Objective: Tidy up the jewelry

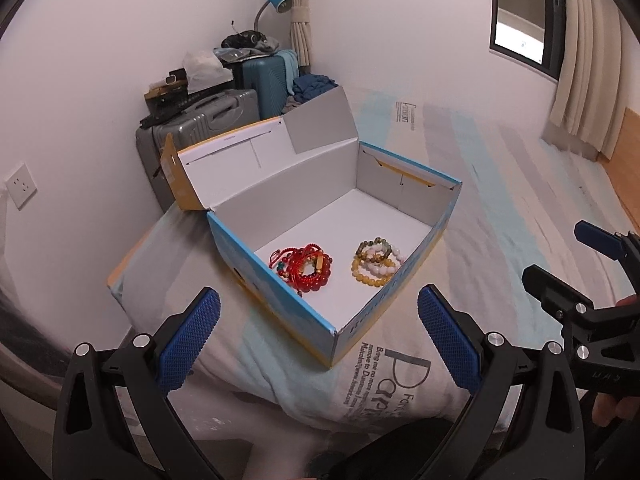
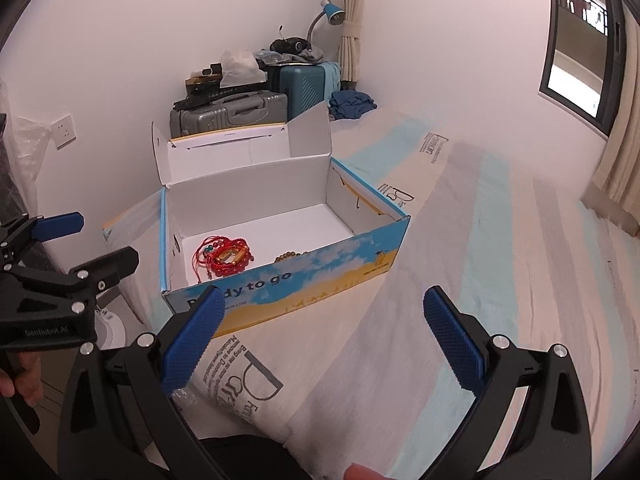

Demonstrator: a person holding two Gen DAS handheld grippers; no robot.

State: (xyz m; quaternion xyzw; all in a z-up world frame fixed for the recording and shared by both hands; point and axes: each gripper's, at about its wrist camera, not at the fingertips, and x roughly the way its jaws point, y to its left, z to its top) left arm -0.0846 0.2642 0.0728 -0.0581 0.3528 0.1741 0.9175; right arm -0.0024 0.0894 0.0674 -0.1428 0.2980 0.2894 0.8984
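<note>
The left gripper [image 1: 318,330], a black clamp with blue cross-hatched rubber pads, is hovering with its fingers spread wide and nothing between them, pointing at the near corner of the box. The right gripper [image 2: 324,330], of the same make, is likewise hanging spread and empty over the bedding, just short of the box's long printed side.

Both are facing an open cardboard shoebox printed with blue sky and yellow sand [image 1: 394,282], its lid folded back and its white floor mostly bare. It is sitting on a soft, wrinkled pale bedspread with faint blue stripes and grey lettering [image 2: 500,264].

Inside, toward the near end, two heaps are lying apart. The tangle of red beaded bracelets and red cord [image 1: 308,268] is mixing glossy round beads with thin knotted string and a small gold-coloured tube. The stack of yellow, white and mottled green-brown bead bracelets [image 1: 374,262] is resting close to the right-hand wall.

These pieces are probably light and limp, draping once lifted. The polished beads look hard and slippery, so the textured pads would likely hold best across one strand of beads at the top of a loop, not across a whole heap. The red cords may snag on each other and drag neighbours along. The cardboard walls seem thin and easy to nudge on such soft bedding.
</note>
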